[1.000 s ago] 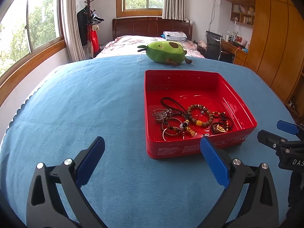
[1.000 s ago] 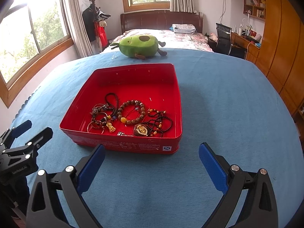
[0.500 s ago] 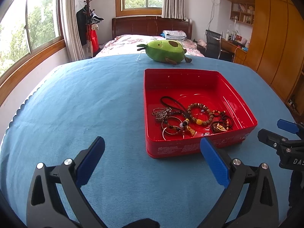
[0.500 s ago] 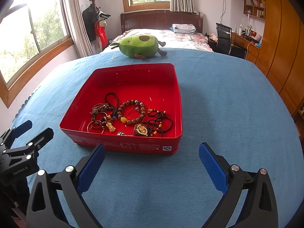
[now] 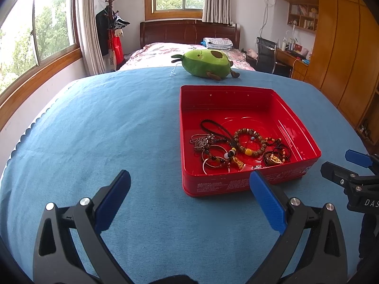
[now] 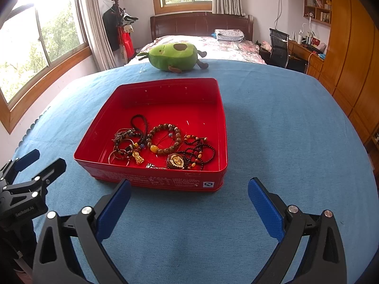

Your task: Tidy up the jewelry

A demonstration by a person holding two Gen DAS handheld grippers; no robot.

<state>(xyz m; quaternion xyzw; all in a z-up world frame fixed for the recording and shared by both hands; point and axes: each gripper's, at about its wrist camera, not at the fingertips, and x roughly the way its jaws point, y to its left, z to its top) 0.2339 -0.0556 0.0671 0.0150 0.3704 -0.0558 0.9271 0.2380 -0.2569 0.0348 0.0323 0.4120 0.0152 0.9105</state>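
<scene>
A red tin tray [image 5: 236, 99] [image 6: 165, 94] sits on the blue tablecloth. In its near half lies a pile of jewelry [image 5: 239, 148] [image 6: 163, 145]: a brown bead bracelet [image 6: 164, 139], dark bead strings [image 6: 196, 153], metal rings [image 5: 214, 159], a gold pendant [image 6: 176, 161] and a black cord [image 5: 213, 127]. My left gripper [image 5: 189, 196] is open and empty, just in front of the tray's near left corner. My right gripper [image 6: 189, 200] is open and empty, in front of the tray's near wall. Each gripper shows at the edge of the other's view.
A green avocado plush toy [image 5: 206, 64] [image 6: 174, 57] lies at the table's far edge behind the tray. Beyond are a bed, a coat stand, a desk with chair and wooden wardrobes on the right. Blue cloth [image 5: 106, 123] stretches left of the tray.
Almost nothing. Both grippers stay open and in place; the left view has shifted very slightly.
</scene>
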